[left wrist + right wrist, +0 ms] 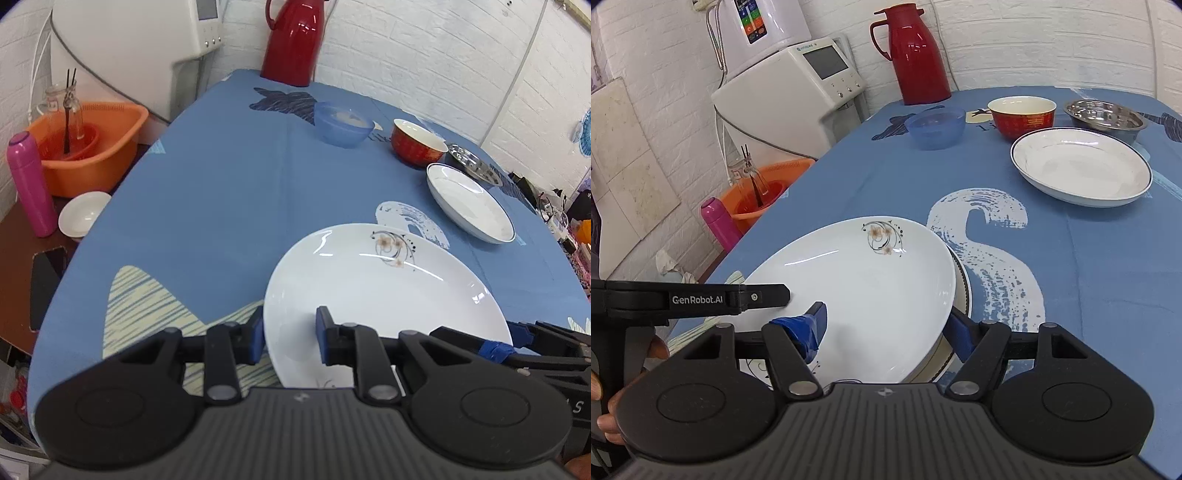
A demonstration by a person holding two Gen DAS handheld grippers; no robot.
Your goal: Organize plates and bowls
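Note:
A big white plate with a flower print [388, 288] [871, 273] lies near the table's front edge, on top of a gold-rimmed plate [962, 291] that shows only at its right side. My left gripper [290, 339] is half open astride the flower plate's left rim, one finger outside and one over the plate. My right gripper [888, 330] is wide open astride the right rim. A dark-rimmed white deep plate [1082, 166], a red bowl [1021, 114], a blue plastic bowl [936, 127] and a steel bowl [1104, 116] stand farther back.
A red thermos jug [295, 40] stands at the table's far edge. Left of the table are an orange basket [88, 147], a pink bottle [31, 184], a small white bowl [83, 214] and a phone [46, 280]. A hand [605, 406] holds the left gripper.

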